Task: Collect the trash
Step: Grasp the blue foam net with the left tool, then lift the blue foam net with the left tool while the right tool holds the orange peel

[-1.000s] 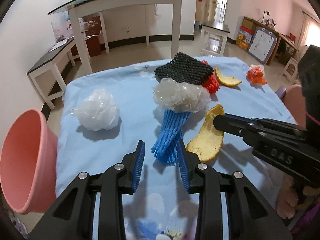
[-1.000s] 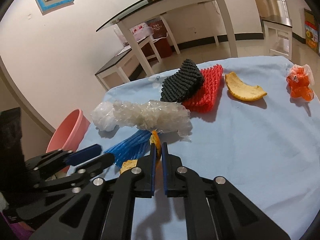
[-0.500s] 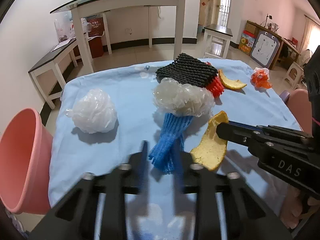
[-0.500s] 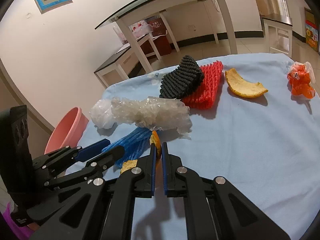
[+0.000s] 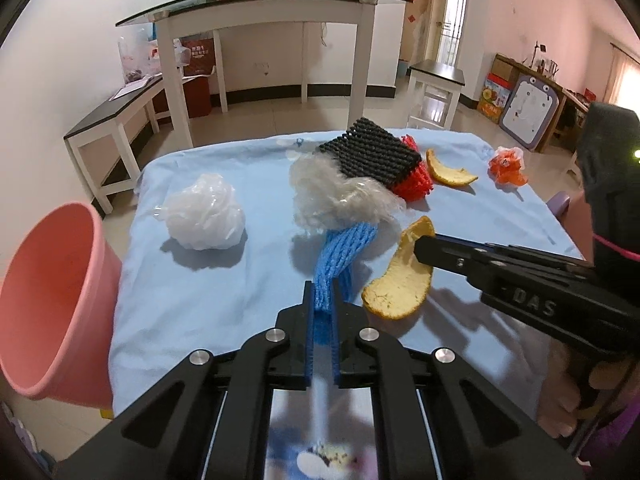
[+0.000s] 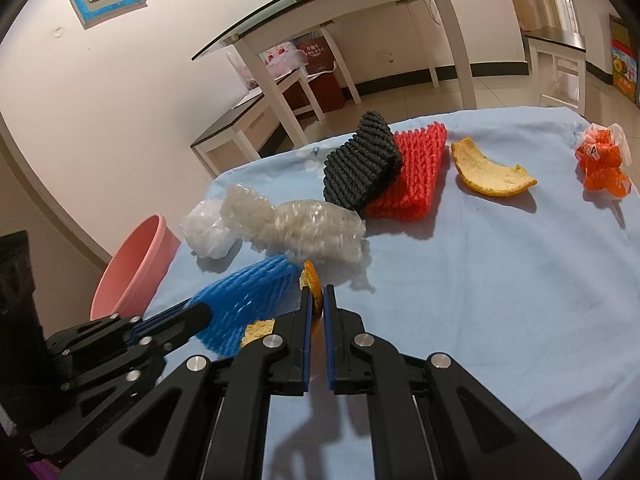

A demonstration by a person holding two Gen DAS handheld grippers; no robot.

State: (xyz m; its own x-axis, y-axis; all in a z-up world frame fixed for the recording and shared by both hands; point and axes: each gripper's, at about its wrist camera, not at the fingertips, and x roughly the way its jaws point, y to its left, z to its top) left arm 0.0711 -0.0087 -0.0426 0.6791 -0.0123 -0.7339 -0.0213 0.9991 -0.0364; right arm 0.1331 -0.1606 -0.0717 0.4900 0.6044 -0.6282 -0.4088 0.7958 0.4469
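My left gripper point(image 5: 322, 294) is shut on the near end of a blue foam net point(image 5: 340, 252), which lies on the blue tablecloth point(image 5: 240, 280) with its far end under a clear bubble wrap wad point(image 5: 336, 196). My right gripper point(image 6: 317, 300) is shut on an orange peel point(image 5: 400, 280), and its fingers point(image 5: 452, 254) show from the side in the left wrist view. The blue net point(image 6: 248, 296) and my left gripper point(image 6: 196, 316) also show in the right wrist view. A pink bin point(image 5: 52, 300) stands off the table's left edge.
On the cloth lie a white plastic wad point(image 5: 204, 216), a black foam net point(image 5: 372, 152) over a red foam net point(image 6: 416, 168), a second peel point(image 6: 488, 172) and an orange wrapper point(image 6: 602, 160). A glass-topped table point(image 5: 264, 4) stands behind.
My left gripper moved forward over the blue net's near end and shut on it. My right gripper stayed shut on the peel.
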